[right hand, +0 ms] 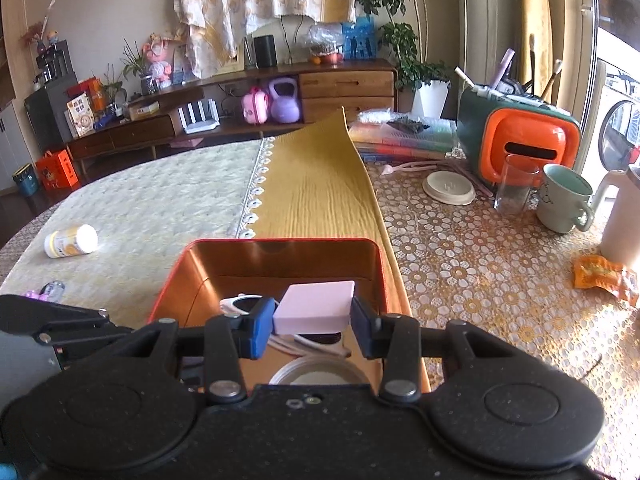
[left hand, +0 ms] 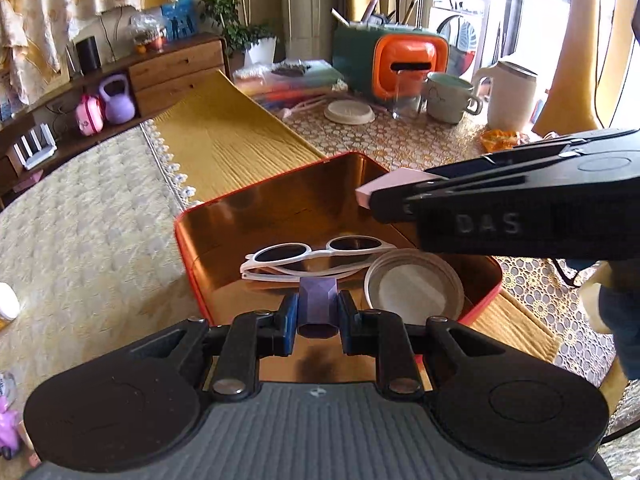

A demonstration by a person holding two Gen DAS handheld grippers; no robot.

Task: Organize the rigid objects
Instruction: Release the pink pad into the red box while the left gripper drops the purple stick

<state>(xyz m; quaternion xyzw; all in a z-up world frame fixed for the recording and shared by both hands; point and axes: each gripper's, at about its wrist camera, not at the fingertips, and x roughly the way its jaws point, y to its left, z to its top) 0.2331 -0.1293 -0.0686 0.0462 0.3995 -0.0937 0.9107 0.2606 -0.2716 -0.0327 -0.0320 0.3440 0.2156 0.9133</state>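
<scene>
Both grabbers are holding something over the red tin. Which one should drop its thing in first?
Probably the left. The left gripper holds the purple block low over the red tin, near the white sunglasses and round lid. The right gripper holds its pink block higher, above the tin.

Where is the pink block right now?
The pink block is clamped in the right gripper, held above the orange tin, over the white sunglasses.
</scene>
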